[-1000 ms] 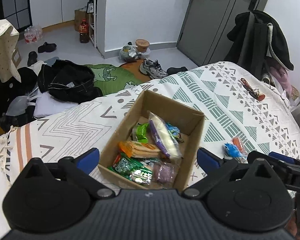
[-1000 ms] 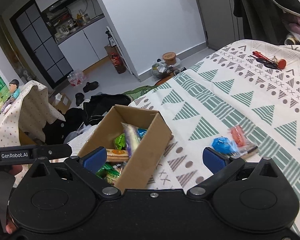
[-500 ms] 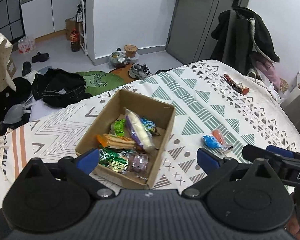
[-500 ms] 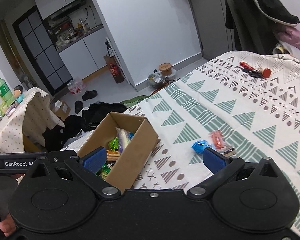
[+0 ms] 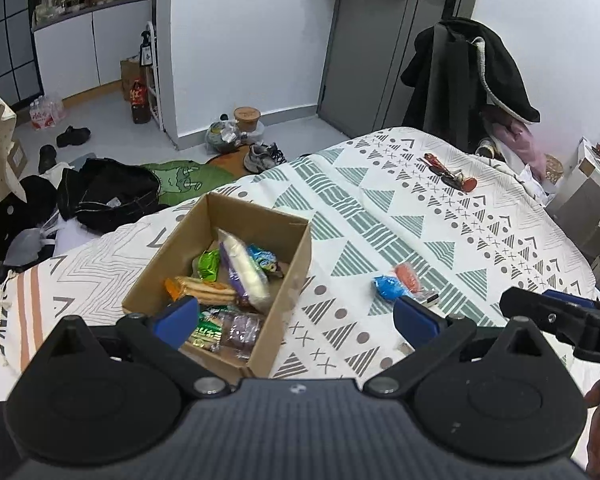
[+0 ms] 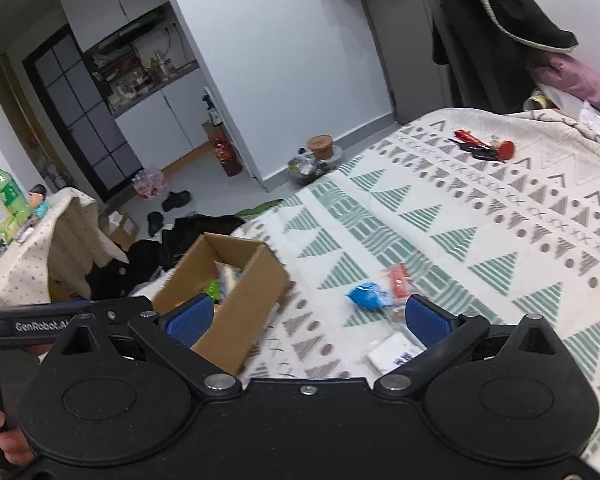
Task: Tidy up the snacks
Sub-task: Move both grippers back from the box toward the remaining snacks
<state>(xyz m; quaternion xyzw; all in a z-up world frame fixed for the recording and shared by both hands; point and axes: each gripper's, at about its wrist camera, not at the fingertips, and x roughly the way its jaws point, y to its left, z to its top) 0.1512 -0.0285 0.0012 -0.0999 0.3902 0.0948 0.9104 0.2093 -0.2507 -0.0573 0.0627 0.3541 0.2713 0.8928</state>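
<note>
Both hand-held grippers, left gripper [image 5: 296, 316] and right gripper [image 6: 306, 316], hung spread wide and empty above the patterned green-and-white bedspread [image 5: 380, 216]. Loose snacks, a blue crinkly packet [image 6: 366, 295], an orange-red packet [image 6: 398, 280] and a white flat sachet [image 6: 392, 354], lay right of the brown open cardboard box [image 5: 288, 280], which already held several snacks. Best approach, judged: right gripper drops straight onto the blue packet, pinches across its narrow width, lifts clear of the box's near-right wall. Open bedspread far and right gave room; bed edge ran just left of the box.
</note>
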